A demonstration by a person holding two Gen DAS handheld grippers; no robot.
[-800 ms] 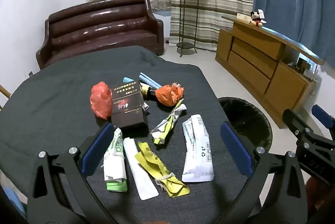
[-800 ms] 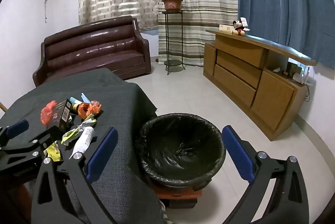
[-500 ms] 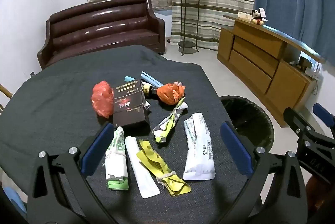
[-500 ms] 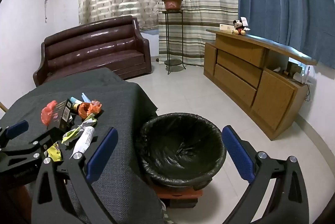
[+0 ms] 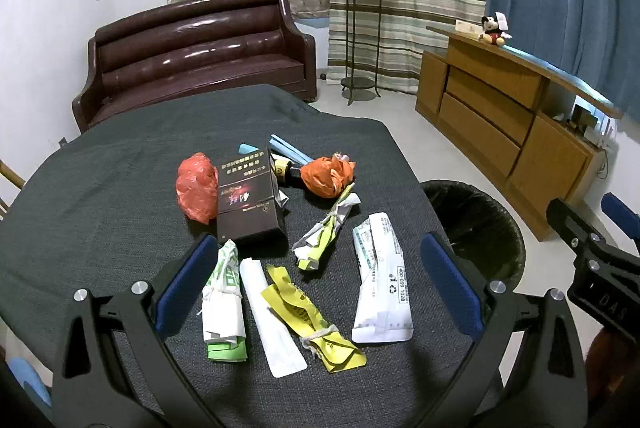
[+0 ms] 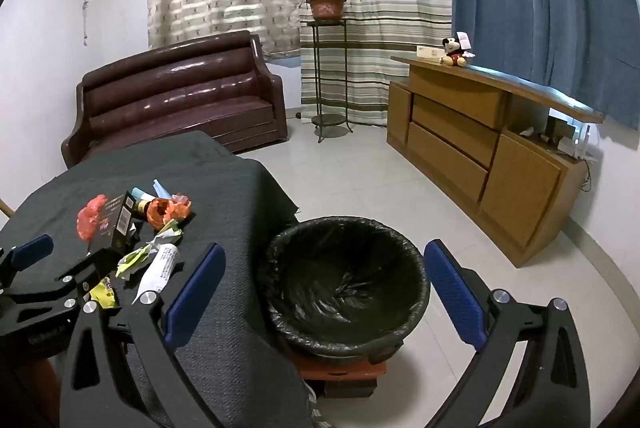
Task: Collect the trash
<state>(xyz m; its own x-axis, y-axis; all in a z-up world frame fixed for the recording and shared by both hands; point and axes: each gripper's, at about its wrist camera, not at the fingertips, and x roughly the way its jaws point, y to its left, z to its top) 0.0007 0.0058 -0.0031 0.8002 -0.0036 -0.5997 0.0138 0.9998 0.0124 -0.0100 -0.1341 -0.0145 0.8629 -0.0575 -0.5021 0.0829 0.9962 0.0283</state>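
Left gripper (image 5: 316, 280) jaws spread, empty, over yellow wrapper (image 5: 310, 316) near desk (image 5: 100, 195) front edge; descend straight, clamp wrapper's knotted middle. Right gripper (image 6: 320, 292) jaws spread, empty, over bin (image 6: 346, 284).

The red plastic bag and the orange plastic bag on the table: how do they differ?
The red plastic bag lies left of the dark box; the orange plastic bag lies right of it, nearer the bin. The red one is longer; the orange one is rounder, with a pale bit on top. Both are crumpled on the cloth.

Table cloth (image 5: 100, 187) is matt dark woven fabric. Bin liner (image 6: 348, 284) is glossy black plastic; sofa (image 5: 192, 55) shiny brown leather-look. Cabinet (image 6: 472, 143) smooth wood, wrappers (image 5: 382, 268) crinkled paper or plastic.
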